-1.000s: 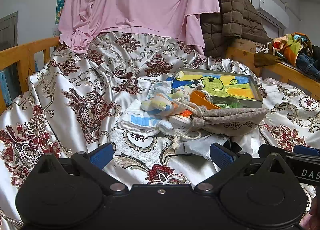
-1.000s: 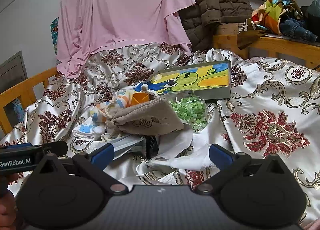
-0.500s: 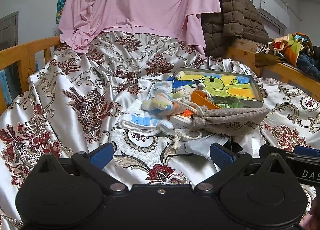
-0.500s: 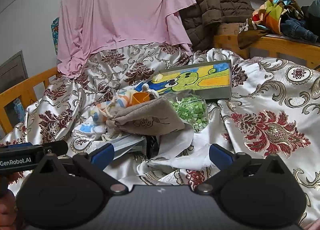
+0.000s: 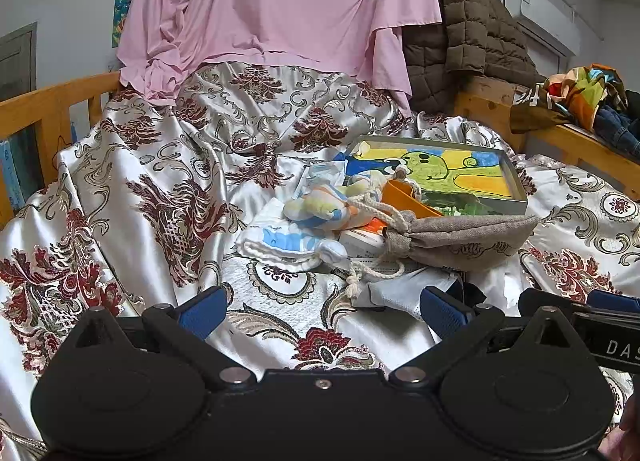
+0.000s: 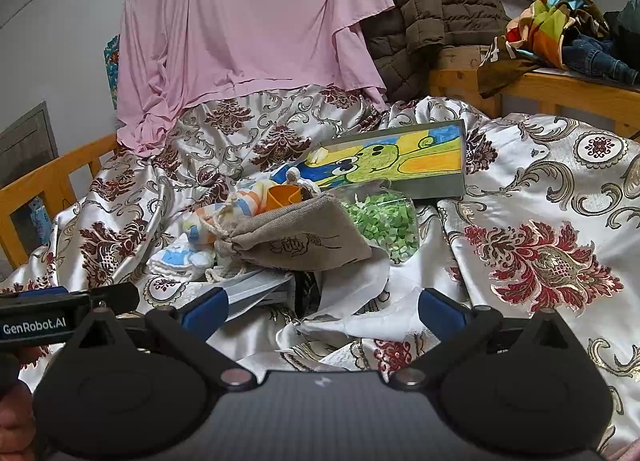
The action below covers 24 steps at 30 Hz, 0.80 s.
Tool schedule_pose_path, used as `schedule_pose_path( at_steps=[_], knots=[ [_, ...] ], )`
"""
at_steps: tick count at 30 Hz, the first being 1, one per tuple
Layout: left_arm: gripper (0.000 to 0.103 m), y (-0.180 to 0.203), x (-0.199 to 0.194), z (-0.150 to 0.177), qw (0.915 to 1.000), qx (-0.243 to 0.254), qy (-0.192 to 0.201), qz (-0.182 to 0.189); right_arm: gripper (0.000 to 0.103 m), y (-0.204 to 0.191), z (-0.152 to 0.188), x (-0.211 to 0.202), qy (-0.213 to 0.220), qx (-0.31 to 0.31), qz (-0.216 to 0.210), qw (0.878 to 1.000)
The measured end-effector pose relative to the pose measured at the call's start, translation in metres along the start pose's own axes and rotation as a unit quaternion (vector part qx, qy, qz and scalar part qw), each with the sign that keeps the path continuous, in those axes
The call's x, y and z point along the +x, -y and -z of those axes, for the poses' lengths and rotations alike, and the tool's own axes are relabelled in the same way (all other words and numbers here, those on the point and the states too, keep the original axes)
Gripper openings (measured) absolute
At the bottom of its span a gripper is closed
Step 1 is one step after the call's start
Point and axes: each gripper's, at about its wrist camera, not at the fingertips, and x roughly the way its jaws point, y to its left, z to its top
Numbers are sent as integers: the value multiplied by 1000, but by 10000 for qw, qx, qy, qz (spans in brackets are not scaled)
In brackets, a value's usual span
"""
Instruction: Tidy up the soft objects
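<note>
Left tongs [image 5: 322, 311] and right tongs [image 6: 322, 311] spread, empty, near the drawstring pouch [image 6: 300, 239]; bare bedspread [image 5: 140, 197] lies left of the pile.

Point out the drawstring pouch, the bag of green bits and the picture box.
drawstring pouch [image 6: 296, 239]: right wrist view, middle of its cloth.
bag of green bits [image 6: 384, 221]: right wrist view, its centre.
picture box [image 5: 448, 171]: left wrist view, painted face.

At frame centre we see a drawstring bag [image 5: 460, 235] lying on the bed [image 5: 160, 189], folded cloth [image 5: 280, 243] left of it, a tray [image 5: 516, 185] behind.
</note>
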Motion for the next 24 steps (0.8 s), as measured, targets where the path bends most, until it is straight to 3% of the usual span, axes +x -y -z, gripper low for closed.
schedule_pose_path(
  at_steps=[18,24],
  knots=[
    [102,0,0,0,10000,5,2,9,103,0,-1,-1,33,42,-59,10000],
    [102,-1,6,1,10000,-7,-24,89,103,2,-10,-4,416,-154,-119,9989]
  ],
)
